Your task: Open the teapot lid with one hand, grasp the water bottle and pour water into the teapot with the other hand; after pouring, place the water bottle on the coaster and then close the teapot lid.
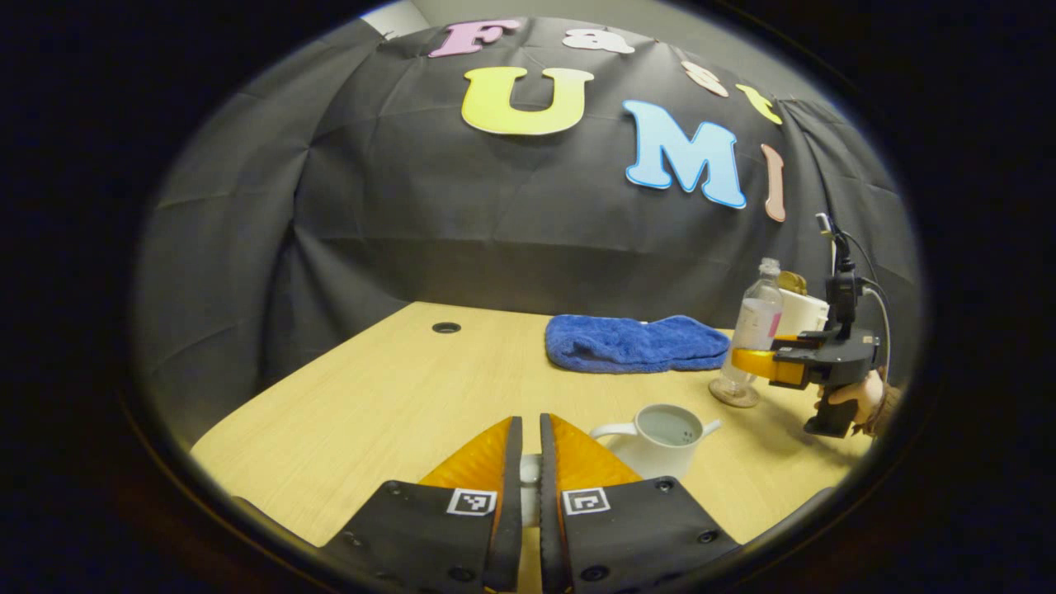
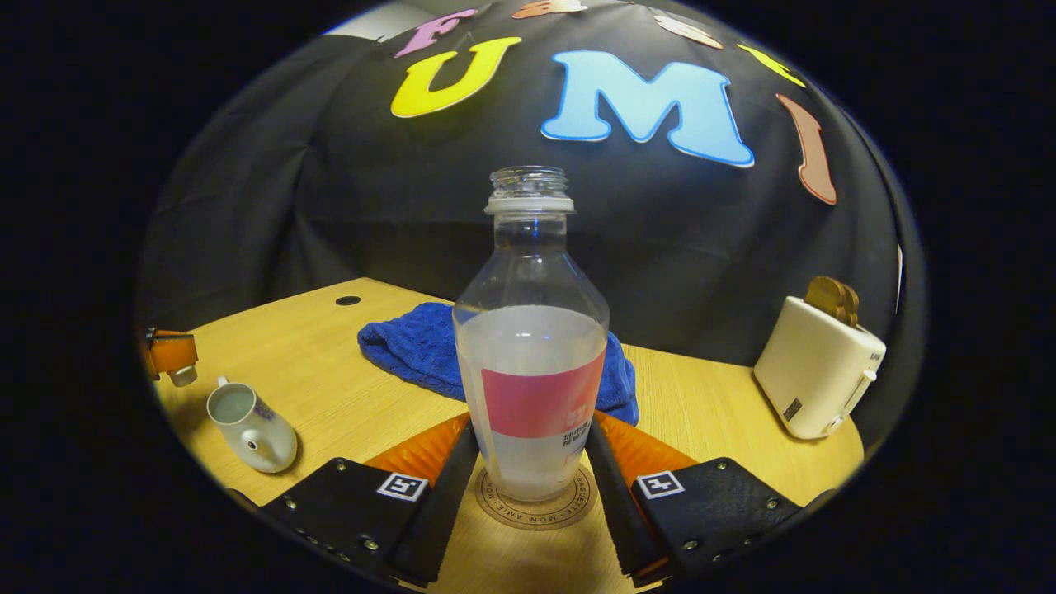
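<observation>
The water bottle, clear, uncapped, with a pink label and part full, stands upright on the round coaster. My right gripper is shut on its lower body, one finger on each side. In the left gripper view a hand holds that gripper beside the bottle. The white teapot sits open on the table, water inside. My left gripper is shut on the small white teapot lid, to the left of the pot. In the right gripper view the lid hangs above the teapot.
A blue towel lies crumpled at the back of the wooden table, just behind the bottle. A cream toaster with toast in it stands at the right rear. A cable hole lies at the back left.
</observation>
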A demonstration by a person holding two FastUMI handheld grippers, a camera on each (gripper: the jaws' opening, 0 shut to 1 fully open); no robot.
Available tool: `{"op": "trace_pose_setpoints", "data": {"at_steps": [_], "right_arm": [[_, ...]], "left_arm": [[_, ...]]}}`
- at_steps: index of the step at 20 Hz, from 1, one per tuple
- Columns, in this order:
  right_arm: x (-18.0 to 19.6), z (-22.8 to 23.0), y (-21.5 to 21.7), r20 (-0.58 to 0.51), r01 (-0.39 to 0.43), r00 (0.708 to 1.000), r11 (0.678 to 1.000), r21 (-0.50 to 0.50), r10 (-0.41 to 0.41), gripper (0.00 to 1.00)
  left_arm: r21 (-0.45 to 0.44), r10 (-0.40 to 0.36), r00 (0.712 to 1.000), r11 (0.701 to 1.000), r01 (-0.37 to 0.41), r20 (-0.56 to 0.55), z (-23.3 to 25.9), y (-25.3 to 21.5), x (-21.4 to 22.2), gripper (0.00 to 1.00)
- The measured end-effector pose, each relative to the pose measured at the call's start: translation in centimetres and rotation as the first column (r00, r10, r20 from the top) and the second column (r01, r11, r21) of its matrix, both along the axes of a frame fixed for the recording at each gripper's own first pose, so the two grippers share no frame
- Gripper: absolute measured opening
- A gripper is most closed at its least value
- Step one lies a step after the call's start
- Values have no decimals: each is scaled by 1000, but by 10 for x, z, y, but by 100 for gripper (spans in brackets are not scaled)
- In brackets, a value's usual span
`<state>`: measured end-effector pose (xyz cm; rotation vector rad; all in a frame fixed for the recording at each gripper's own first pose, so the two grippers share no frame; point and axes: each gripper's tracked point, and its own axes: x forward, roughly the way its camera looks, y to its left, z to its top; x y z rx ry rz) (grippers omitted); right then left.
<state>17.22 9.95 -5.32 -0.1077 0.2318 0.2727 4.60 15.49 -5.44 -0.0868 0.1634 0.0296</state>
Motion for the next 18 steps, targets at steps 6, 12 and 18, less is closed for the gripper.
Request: {"op": "trace_pose_setpoints", "data": {"at_steps": [6, 12, 18], "right_arm": [[-1, -4, 4, -29, 14, 999, 998, 56, -13, 77], [-2, -17, 1, -74, 27, 997, 998, 58, -22, 84], [-24, -14, -10, -47, 47, 998, 997, 53, -45, 84]], "left_arm": [[1, 0, 1000, 1000, 0, 2, 3, -1, -1, 16], [6, -10, 1000, 1000, 10, 17, 14, -7, -1, 16], [10, -45, 998, 999, 45, 54, 34, -27, 4, 16]]}}
